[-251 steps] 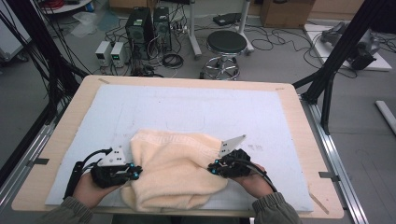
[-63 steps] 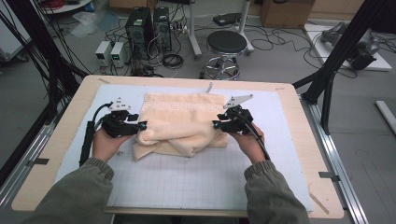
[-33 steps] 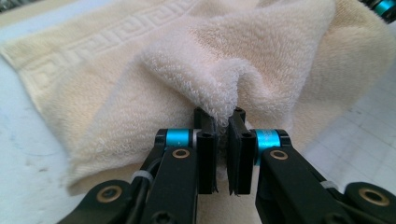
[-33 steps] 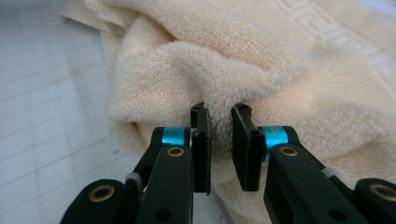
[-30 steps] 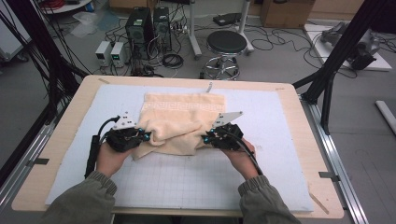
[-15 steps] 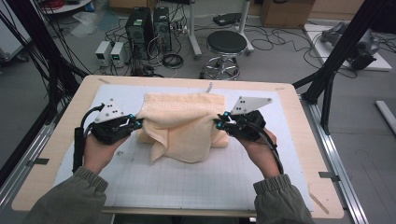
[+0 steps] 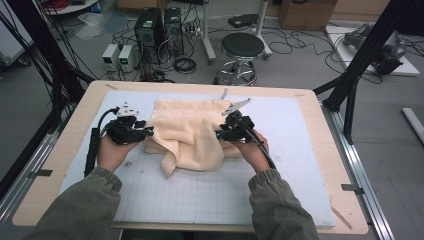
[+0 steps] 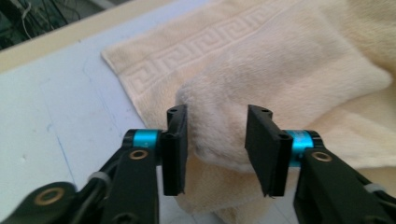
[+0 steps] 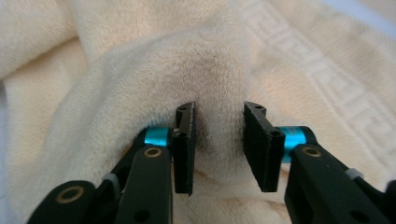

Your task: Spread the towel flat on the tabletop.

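A cream towel [image 7: 192, 135] with a key-pattern border lies bunched and partly folded on the pale gridded mat [image 7: 210, 195], one corner drooping toward the front. My left gripper [image 7: 147, 131] is at the towel's left edge. In the left gripper view [image 8: 216, 149] its jaws have just been opening, and a soft fold of towel [image 8: 280, 56] bulges loosely between them. My right gripper [image 7: 218, 134] is at the towel's right side. Its jaws [image 9: 219, 147] have just been opening too, around a hump of towel [image 9: 140, 70] that the pads do not squeeze.
The mat lies on a wooden table [image 7: 65, 165] with open mat in front of the towel. Beyond the far edge stand a round stool [image 7: 242, 47], computer boxes [image 7: 157, 30] and floor cables. Black frame posts [image 7: 357, 75] rise at both sides.
Both grippers' jaws have parted from the towel folds that they pinched. The right hand has come in to the left since half a second ago, and the towel has settled lower on the mat.
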`<state>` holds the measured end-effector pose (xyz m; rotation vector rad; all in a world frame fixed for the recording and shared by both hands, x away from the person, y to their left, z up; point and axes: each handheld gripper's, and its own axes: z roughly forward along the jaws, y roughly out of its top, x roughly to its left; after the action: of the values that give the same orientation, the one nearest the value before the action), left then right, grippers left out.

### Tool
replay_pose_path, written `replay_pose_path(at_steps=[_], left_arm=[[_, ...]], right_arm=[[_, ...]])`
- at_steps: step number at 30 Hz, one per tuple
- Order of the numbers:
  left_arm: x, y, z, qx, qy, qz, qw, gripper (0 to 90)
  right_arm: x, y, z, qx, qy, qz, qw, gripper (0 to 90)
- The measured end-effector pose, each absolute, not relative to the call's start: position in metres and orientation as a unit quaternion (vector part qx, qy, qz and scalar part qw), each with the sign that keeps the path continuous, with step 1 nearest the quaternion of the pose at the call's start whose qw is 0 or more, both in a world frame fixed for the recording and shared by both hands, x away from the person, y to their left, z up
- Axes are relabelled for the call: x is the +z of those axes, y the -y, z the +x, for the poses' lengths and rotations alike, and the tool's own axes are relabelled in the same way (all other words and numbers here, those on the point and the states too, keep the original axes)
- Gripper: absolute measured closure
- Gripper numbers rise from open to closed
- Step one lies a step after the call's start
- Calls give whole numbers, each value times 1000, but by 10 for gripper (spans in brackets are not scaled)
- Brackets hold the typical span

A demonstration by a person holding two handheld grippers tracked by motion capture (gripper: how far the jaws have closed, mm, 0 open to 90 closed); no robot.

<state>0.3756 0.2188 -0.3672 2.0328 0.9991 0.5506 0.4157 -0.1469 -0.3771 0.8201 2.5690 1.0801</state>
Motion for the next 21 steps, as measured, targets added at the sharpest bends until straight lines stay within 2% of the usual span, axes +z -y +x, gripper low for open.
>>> replay_pose_path(at_steps=[3,7,11,13,18,19,21], left_arm=[[-358,-220,364,218,-380,798,413,501],[-357,-204,344,215,-334,812,427,470],[-371,-179,329,181,-292,821,456,473],[-382,-163,327,169,-273,837,444,486],[-403,-134,334,175,-265,867,384,481],[-406,-133,337,178,-272,870,372,491],[-409,-138,340,166,-276,878,355,623]], right_arm=[[-367,156,408,388,-868,281,128,606],[-356,172,378,419,-858,260,141,594],[-362,175,363,420,-863,247,133,593],[-373,175,354,406,-874,246,108,573],[-384,170,349,407,-875,241,99,564],[-387,168,349,402,-878,243,92,562],[-394,166,350,401,-879,244,84,584]])
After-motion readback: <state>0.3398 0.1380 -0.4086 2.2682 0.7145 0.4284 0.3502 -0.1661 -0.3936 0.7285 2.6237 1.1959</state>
